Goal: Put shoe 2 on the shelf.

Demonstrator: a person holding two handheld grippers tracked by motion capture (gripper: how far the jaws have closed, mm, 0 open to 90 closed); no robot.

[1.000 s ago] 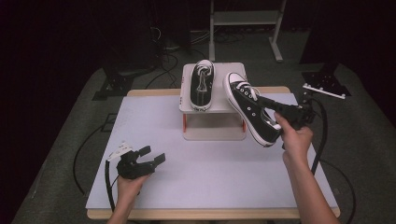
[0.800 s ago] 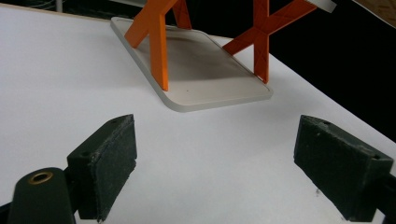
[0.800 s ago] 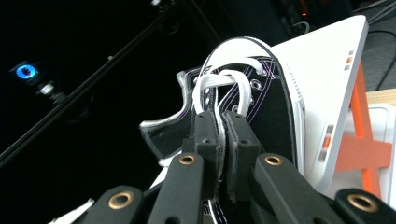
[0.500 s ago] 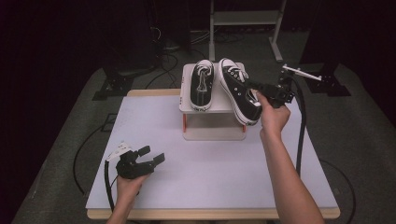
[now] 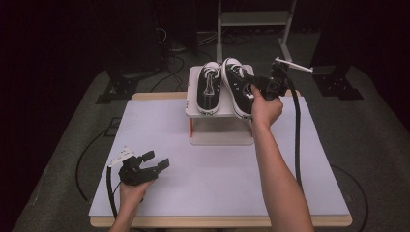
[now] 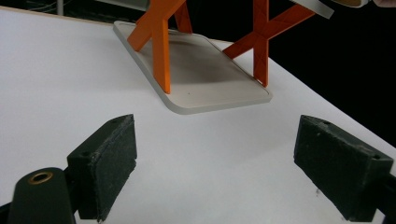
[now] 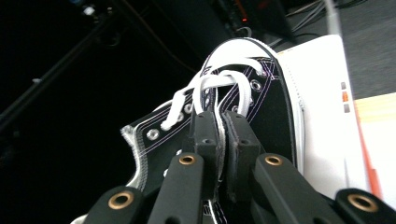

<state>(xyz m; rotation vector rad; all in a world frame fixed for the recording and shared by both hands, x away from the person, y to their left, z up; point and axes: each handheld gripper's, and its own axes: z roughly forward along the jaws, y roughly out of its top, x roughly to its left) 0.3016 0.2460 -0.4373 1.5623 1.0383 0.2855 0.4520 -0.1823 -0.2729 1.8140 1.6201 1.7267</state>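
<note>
White tabletop (image 5: 217, 169) is seen under a small orange-legged stand (image 5: 220, 113). Above the stand's right side, one black sneaker (image 5: 239, 87) is clamped by the right gripper (image 5: 251, 90); its pads are seen pinching the upper in the right gripper view. Near the stand's front-left, the left gripper (image 5: 155, 161) is held wide apart, empty.

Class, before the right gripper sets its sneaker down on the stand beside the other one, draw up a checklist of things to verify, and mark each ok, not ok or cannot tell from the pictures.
1. Grip: the right gripper has its jaws shut on the upper of the held sneaker, by the laces: ok.
2. Free space on the stand to the right of the placed sneaker: ok.
3. Held sneaker lined up with the placed one, toes pointing the same way: ok.
4. Sole resting flat on the stand's top: cannot tell.
5. The left gripper is away from the stand, near the table's front edge, jaws open and nothing between them: ok.
</note>
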